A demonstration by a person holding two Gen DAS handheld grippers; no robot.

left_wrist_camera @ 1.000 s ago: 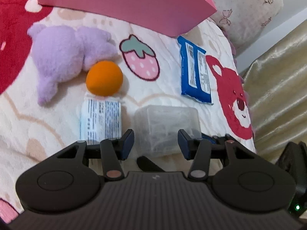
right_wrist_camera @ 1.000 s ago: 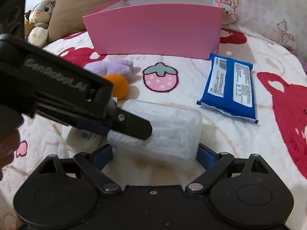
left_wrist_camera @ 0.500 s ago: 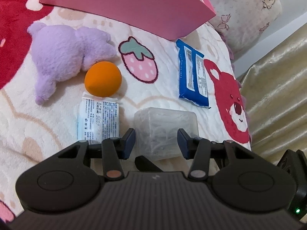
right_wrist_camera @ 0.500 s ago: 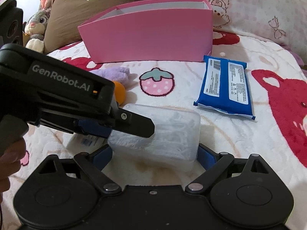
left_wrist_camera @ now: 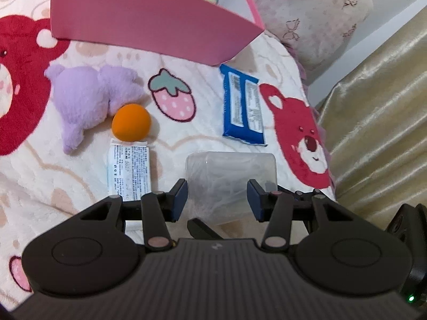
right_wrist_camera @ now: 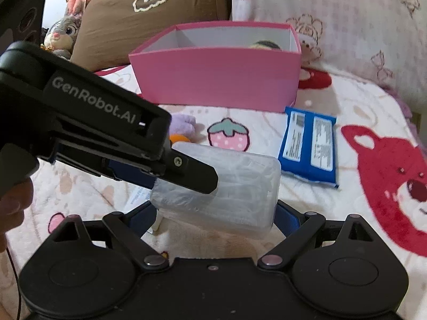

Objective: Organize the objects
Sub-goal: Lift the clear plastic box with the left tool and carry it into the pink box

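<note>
Left gripper hiding clear box corner, orange ball mostly covered

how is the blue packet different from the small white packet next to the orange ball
The blue packet is larger and dark blue with two white label panels; the white packet is smaller and pale, covered in fine print. The blue packet lies clear of other things, near the pink box; the white packet lies beside the orange ball, its near end hidden behind the left claw. Both lie flat on the blanket, label side up.
</note>
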